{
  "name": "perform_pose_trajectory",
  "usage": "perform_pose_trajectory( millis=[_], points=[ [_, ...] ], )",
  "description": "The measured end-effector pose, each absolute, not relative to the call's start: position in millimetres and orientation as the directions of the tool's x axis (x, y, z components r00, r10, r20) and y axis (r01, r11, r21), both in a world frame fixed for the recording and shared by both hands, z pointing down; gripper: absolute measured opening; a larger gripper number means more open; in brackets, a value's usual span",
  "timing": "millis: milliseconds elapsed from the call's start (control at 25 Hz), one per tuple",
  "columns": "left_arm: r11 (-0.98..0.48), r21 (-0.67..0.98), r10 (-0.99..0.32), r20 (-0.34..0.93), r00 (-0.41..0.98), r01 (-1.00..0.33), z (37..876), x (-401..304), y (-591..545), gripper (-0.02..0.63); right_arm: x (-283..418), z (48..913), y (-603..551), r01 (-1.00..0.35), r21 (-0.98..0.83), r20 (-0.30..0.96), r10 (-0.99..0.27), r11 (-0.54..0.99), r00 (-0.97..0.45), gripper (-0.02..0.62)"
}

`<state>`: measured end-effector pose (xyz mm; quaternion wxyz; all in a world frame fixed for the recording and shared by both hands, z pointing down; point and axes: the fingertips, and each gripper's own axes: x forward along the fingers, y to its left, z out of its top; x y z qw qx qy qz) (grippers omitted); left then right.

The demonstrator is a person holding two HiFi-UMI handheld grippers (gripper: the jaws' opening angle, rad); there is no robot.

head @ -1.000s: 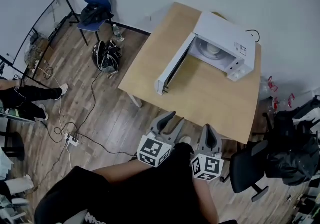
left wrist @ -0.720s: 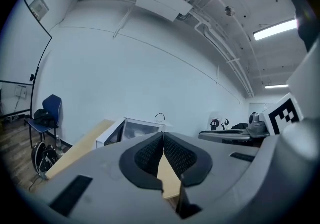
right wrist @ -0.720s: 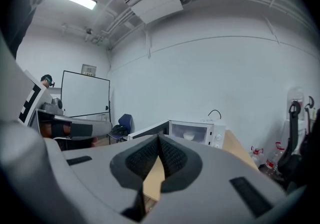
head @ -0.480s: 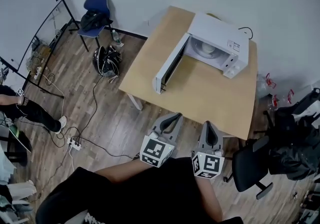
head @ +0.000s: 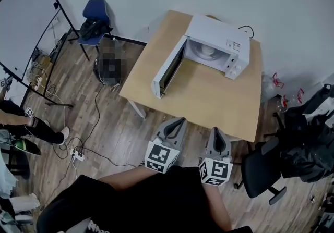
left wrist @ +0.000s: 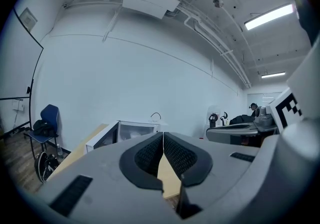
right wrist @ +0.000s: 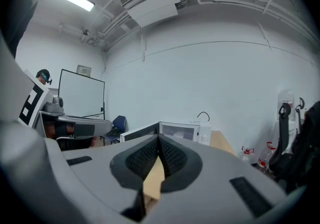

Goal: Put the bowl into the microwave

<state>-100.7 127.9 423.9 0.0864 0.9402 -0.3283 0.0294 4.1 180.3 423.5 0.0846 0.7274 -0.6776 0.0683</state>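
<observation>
We hold two grippers low, near our side of the table (head: 209, 102); the left gripper (head: 179, 121) has its jaws pressed together, with nothing between them; the right gripper (head: 217, 132) is closed tight too, and it holds nothing; both point at the table; the microwave (head: 219, 31) sits at the far end of the table, close to the wall; its door (head: 167, 68) hangs wide open on the left side; the white bowl (head: 208, 49) sits inside the microwave.
</observation>
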Motion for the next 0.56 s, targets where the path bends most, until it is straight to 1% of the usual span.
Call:
perform_pose_trajectory(
  millis=[160, 560],
  points=[
    [-0.764, 0.189, -0.605, 0.124, 0.787, -0.617, 429.3, -99.1, 130.3, 0.015, 5.0, 426.6, 185.5, -0.997, 0.036, 0.224, -0.972, -0.066, 0.072, 0.060],
    [-0.759, 0.165, -0.619, 0.119, 0.776, -0.630, 431.5, -119.1, 124.9, 0.015, -9.5, 428.5, 172.2, -0.998, 0.024, 0.198, -0.979, -0.050, 0.054, 0.060]
  ],
)
